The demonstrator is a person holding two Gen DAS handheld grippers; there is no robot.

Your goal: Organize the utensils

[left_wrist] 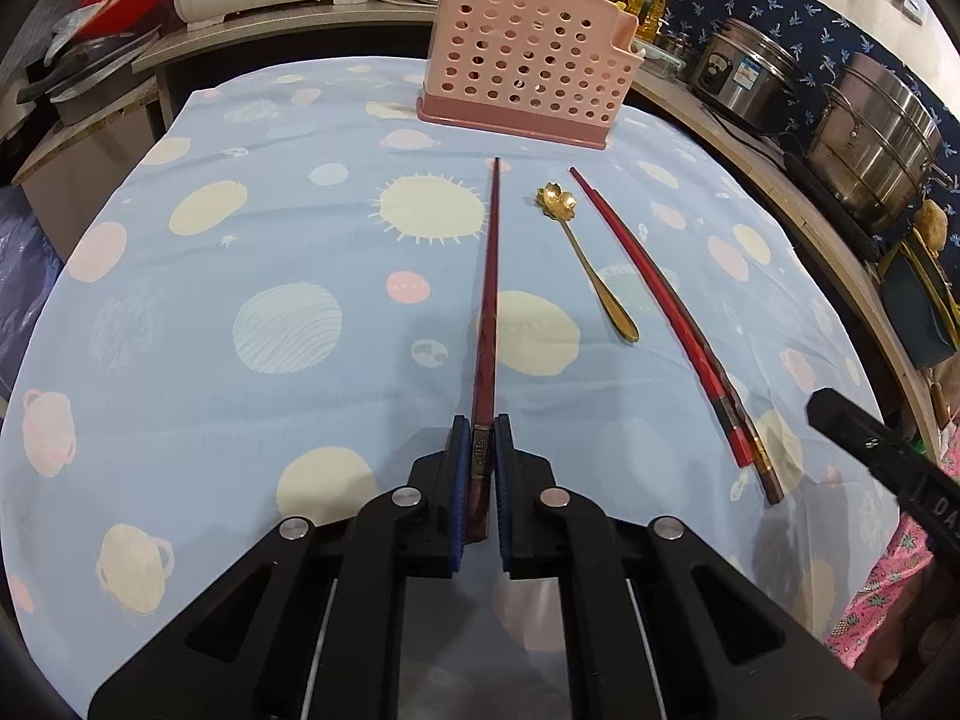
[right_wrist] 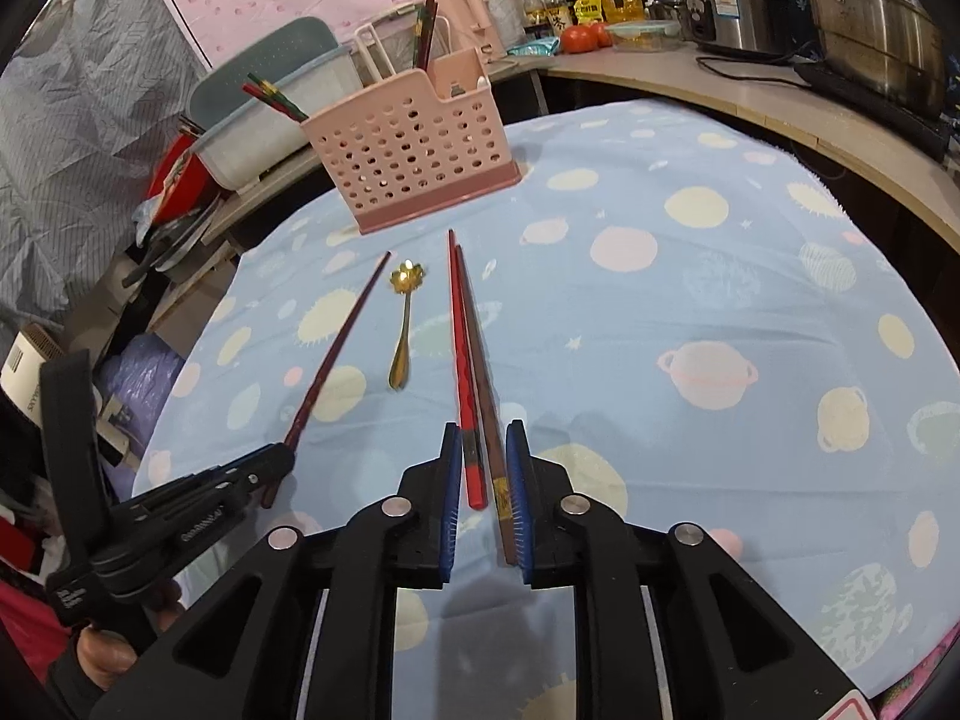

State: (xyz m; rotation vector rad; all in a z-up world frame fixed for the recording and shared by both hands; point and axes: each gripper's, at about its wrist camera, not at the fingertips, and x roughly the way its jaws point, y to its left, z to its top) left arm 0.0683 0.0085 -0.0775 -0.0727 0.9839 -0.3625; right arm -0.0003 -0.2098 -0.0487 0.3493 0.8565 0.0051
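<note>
My left gripper point(left_wrist: 481, 429) is shut on the thick end of a dark red chopstick point(left_wrist: 489, 300) that lies on the blue planet-print cloth, pointing at the pink perforated utensil basket point(left_wrist: 528, 60). A gold flower-bowl spoon point(left_wrist: 585, 261) lies to its right. My right gripper point(right_wrist: 485, 438) is open, its pads around the ends of a red chopstick point(right_wrist: 459, 348) and a brown chopstick point(right_wrist: 480, 372) lying side by side. The basket point(right_wrist: 414, 150) stands beyond them. The left gripper point(right_wrist: 264, 468) also shows in the right wrist view.
The table cloth point(left_wrist: 240, 252) covers a round table. Steel pots point(left_wrist: 870, 138) and a rice cooker point(left_wrist: 744, 72) sit on the counter at right. A white tub point(right_wrist: 270, 126) with chopsticks and clutter stands at the left. Oil bottles and tomatoes point(right_wrist: 585, 36) are at the back.
</note>
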